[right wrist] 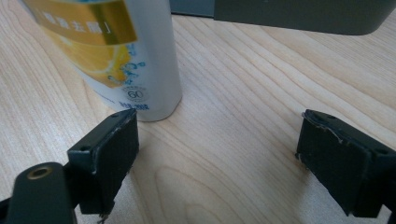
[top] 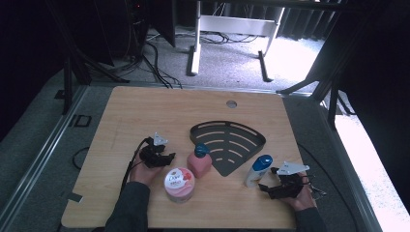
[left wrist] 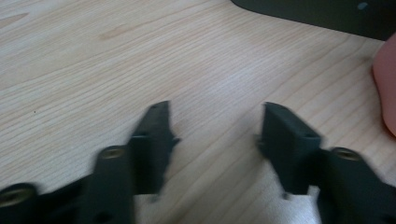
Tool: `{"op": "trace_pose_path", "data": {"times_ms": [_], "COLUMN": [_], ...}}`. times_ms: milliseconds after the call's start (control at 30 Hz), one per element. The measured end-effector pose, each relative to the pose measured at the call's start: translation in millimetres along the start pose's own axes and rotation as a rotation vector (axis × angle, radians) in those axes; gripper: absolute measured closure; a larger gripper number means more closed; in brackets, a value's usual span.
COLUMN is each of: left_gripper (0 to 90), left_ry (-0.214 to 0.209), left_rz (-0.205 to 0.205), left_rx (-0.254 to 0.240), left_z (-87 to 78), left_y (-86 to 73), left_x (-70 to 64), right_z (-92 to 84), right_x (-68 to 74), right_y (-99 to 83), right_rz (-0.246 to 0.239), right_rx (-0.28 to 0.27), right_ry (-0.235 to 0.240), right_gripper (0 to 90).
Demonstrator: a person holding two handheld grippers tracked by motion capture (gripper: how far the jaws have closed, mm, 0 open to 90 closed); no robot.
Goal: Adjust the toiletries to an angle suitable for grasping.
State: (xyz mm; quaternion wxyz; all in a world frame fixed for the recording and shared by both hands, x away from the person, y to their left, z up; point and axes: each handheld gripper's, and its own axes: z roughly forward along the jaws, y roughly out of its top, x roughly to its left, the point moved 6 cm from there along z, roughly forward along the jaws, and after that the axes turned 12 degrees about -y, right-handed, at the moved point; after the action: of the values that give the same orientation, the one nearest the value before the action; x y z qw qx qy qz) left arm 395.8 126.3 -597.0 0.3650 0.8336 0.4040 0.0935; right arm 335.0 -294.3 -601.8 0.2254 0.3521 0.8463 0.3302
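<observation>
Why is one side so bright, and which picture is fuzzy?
High view: daylight glares white on the floor at right, while the edges stay dark. Left gripper view: the black fingers look smeared. Right gripper view: the white bottle looks sharp.

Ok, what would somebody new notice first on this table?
Probably the dark fan-shaped slotted rack mid-table, with a pink bottle and a pink Dove jar at its near-left. A white bottle with a blue cap stands beside the open right gripper.

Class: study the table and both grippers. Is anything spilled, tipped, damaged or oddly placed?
Nothing is spilled or tipped: the white bottle, pink bottle and jar stand upright. Only the right gripper looks worn, its pads frayed at the edges.
</observation>
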Motion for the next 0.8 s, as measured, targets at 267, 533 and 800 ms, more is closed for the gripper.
{"op": "trace_pose_path", "data": {"times_ms": [267, 533, 800], "left_gripper": [56.3, 82.6, 89.8], "left_ry": [0.029, -0.022, -0.097], "left_rz": [0.054, 0.076, 0.091], "left_rx": [-0.041, -0.118, -0.183], "left_z": [-18.4, -44.2, -65.5], "left_y": [9.9, 18.6, 31.2], "left_x": [-14.4, -25.8, -46.6], "right_z": [0.0, 0.0, 0.0], "right_x": [0.1, 0.1, 0.0], "right_y": [0.0, 0.0, 0.0], "right_rz": [-0.001, -0.001, -0.001], "right_rx": [0.000, 0.000, 0.000], "right_ry": [0.002, 0.002, 0.001], "right_gripper": [12.5, 12.5, 12.5]}}
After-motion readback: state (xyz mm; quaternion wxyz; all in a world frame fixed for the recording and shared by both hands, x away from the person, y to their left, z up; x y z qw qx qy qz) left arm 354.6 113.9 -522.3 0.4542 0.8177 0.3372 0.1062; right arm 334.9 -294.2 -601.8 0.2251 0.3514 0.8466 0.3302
